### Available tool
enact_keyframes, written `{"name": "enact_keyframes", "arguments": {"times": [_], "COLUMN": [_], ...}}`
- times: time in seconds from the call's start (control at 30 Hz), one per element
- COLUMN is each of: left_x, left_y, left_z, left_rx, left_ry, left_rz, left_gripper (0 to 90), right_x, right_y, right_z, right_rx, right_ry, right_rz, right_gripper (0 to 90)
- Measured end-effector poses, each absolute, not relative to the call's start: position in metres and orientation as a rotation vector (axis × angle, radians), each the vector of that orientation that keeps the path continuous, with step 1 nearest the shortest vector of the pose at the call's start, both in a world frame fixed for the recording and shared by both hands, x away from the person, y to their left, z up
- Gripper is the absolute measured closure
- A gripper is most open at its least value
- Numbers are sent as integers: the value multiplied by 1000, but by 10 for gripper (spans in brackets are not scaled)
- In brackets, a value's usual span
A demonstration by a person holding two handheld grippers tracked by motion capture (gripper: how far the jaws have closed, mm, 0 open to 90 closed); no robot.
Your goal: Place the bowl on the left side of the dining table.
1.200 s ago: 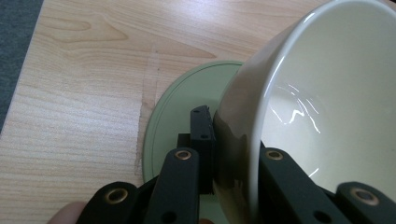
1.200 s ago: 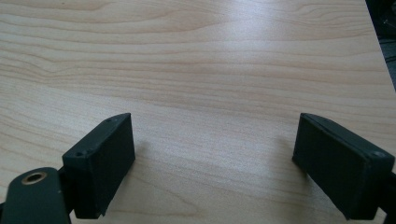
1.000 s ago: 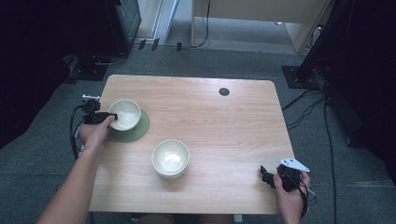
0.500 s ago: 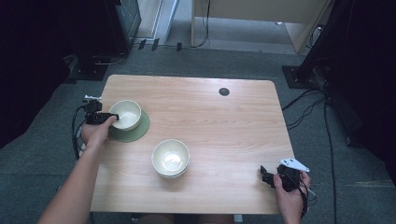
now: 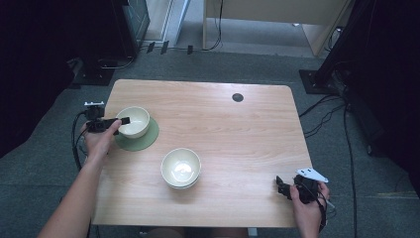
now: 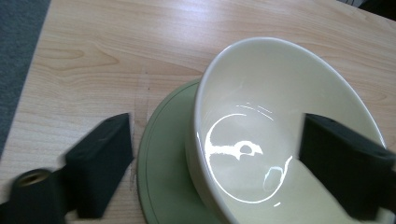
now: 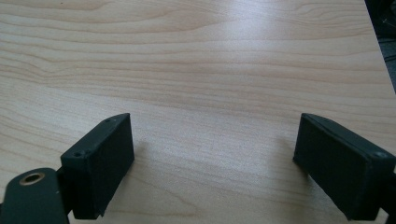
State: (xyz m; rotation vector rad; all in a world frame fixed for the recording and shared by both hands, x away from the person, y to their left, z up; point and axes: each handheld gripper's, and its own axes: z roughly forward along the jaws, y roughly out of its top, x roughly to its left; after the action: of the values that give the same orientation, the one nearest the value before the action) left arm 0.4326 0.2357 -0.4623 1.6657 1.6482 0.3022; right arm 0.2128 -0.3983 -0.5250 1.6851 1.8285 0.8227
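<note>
Since the earlier frames, the left claw [image 5: 120,120] has just been opening: its jaws, then clamped on the near rim of the cream glazed ceramic bowl [image 5: 133,121], are now standing wide, with the wall of the bowl between them but not pressed by either pad. The bowl itself is being seen in the same spot as before, seated on the round sage-green saucer [image 5: 147,141] at the left of the pale wooden worktop [image 5: 237,134].

Handling judgement: the bowl is being taken as stiff, moderately heavy and breakable; the glaze is throwing sharp reflections in the left gripper view [image 6: 261,140], so a slippery surface is being assumed. The rim is being judged the best place for a hold, one jaw inside and one outside the wall, pinched squarely to prevent tilting. A loose grip is being considered likely to let it slide.

Appearance: the bowl is being noted as deep, thin-walled, plain cream inside and out, upright and empty. A second cream bowl [image 5: 181,167], apparently stacked on another, is sitting near the worktop's middle, well apart.

The right claw [image 5: 281,184] is being held released over bare wood at the near right corner, nothing between its jaws.
</note>
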Motion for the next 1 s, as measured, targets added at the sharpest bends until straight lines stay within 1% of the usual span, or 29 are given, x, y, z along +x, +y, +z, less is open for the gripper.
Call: {"name": "enact_keyframes", "arguments": {"times": [0.03,0.07,0.23,0.5,0.7,1.0], "left_x": [430,427,413,396,376,352], "left_y": [236,236,237,231,229,222], "left_z": [-461,-460,-452,-442,-436,-432], "left_rx": [1658,1642,1597,1615,1601,1598], "left_ry": [1623,1611,1566,1513,1428,1346], "left_rz": [300,312,376,474,555,576], "left_gripper": [17,0,0,0,0,0], "right_x": [213,213,213,213,213,213], "right_y": [-398,-398,-398,-398,-398,-398], "right_z": [-525,-525,-525,-525,-525,-525], "right_rx": [1685,1687,1688,1688,1688,1688], "right_ry": [1829,1828,1827,1827,1827,1827], "right_rz": [822,822,821,821,821,820], "right_gripper": [114,113,112,111,111,111]}}
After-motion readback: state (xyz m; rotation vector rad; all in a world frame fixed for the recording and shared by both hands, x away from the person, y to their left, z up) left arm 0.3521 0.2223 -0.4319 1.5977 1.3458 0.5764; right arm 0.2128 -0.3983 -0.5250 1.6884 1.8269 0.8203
